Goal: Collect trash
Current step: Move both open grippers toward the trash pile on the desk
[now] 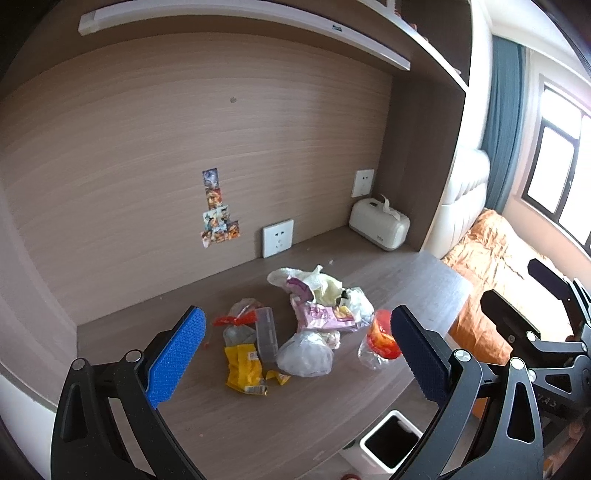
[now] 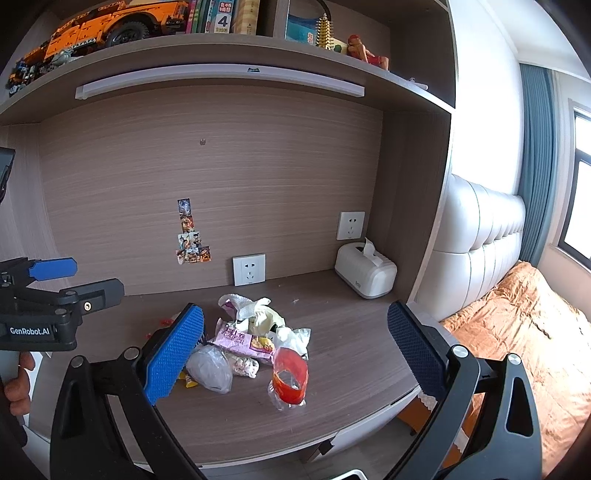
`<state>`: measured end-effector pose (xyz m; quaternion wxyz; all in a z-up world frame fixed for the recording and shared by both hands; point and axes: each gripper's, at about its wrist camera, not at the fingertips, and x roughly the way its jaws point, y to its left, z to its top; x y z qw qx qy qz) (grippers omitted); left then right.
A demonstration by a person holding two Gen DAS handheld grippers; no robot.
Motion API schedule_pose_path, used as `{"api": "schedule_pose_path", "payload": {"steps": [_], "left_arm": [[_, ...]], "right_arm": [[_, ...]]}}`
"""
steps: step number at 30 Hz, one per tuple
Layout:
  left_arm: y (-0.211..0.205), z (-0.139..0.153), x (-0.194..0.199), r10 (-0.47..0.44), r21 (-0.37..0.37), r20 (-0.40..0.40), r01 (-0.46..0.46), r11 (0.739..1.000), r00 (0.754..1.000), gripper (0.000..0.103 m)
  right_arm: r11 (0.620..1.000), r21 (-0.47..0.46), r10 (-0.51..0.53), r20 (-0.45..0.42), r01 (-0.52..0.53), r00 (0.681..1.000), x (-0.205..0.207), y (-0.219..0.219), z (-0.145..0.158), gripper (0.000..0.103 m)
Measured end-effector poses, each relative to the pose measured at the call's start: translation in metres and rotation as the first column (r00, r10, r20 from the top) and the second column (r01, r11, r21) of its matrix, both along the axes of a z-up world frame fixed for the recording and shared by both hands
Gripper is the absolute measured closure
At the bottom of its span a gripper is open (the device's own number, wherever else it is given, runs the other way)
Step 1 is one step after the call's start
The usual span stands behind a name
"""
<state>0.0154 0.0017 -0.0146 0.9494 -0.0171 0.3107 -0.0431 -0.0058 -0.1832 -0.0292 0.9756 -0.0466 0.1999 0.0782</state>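
On the wood-grain counter [image 1: 258, 435] of a bedroom alcove, a heap of trash [image 1: 314, 317] lies near the middle: a yellow snack wrapper [image 1: 245, 371], a pink printed packet [image 1: 325, 315], crumpled clear bags and a crushed clear bottle with a red label [image 1: 380, 339]. Both tools hover above it, empty. The left hand-held gripper [image 1: 295, 354] has its blue-padded jaws spread wide, framing the heap; the right hand-held gripper [image 2: 295, 354] is spread just as wide, the bottle between its pads in its own view. The left tool's body, seen from the right wrist camera, reads "GenRobot.AI", a hand [image 2: 16, 384] gripping below it. A white bin [image 1: 391, 443] stands open below the counter's near right edge. At the far right sits a white tissue box [image 2: 365, 273]; on the shelf above, a book spine shows a "4" [image 2: 222, 18].
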Motion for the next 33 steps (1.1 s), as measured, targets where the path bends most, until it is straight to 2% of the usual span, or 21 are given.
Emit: {"api": "schedule_pose_path", "payload": {"steps": [11,17,25,33], "left_arm": [[-0.002,0.003,0.002,-0.001,0.003,0.031,0.001,1.000,1.000,0.005],[0.005,0.001,0.004,-0.020,-0.055,0.026,0.022,0.998,0.999,0.005],[0.002,-0.009,0.011,-0.007,-0.009,-0.005,0.007,1.000,1.000,0.005],[0.001,-0.013,0.020,-0.013,0.007,-0.027,0.013,1.000,1.000,0.005]], "right_arm": [[1.000,-0.015,-0.005,-0.005,0.005,1.000,0.001,0.002,-0.006,0.003],[1.000,-0.021,-0.004,-0.009,0.003,1.000,0.005,0.003,-0.007,0.003],[1.000,-0.028,-0.003,-0.025,0.002,1.000,0.012,0.005,-0.011,0.003],[1.000,-0.021,-0.002,-0.042,0.001,0.999,0.020,0.007,-0.014,0.003]]}}
